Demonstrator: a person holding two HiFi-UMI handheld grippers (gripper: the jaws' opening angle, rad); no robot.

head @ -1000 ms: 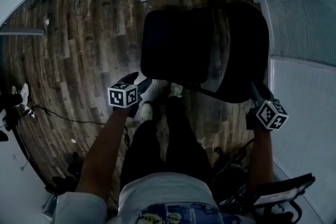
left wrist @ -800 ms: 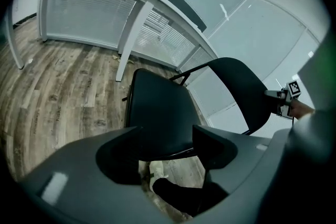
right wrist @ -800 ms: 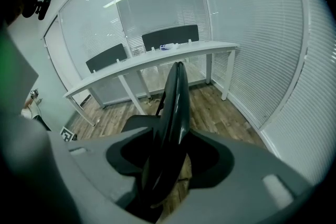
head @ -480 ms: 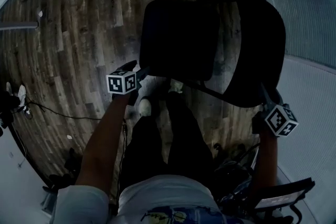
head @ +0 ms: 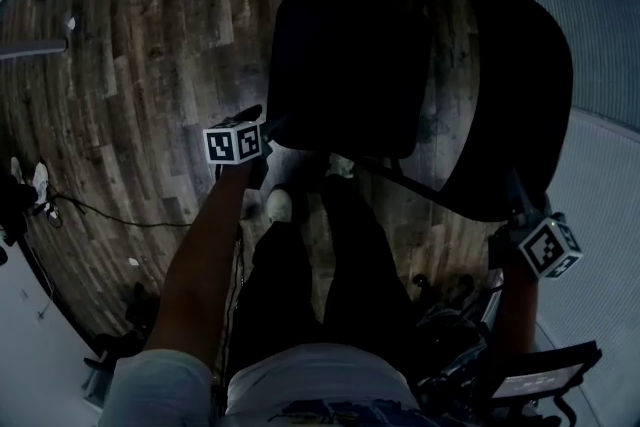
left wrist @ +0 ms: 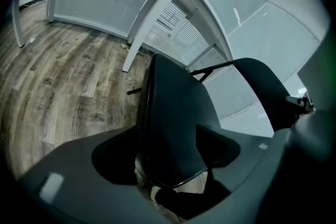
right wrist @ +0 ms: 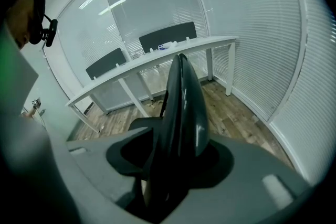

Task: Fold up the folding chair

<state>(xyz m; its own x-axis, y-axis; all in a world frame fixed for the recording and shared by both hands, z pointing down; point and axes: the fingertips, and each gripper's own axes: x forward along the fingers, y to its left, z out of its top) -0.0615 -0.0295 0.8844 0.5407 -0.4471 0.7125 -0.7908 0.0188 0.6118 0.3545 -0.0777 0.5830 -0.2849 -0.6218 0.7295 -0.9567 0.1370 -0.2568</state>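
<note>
Folding chair (head: pixel 400 85): black; we list it standing on the wooden floor (head: pixel 130 65), near its right edge. Left gripper (head: pixel 263 127): jaws spread and just been opening, with the seat (left wrist: pixel 173 128) edge between them, not pressed. Right gripper (head: pixel 517 203): we record its jaws pinching the backrest (right wrist: pixel 184 107) edge.

The folding chair (head: pixel 345 65) hides its own legs in the head view.
</note>
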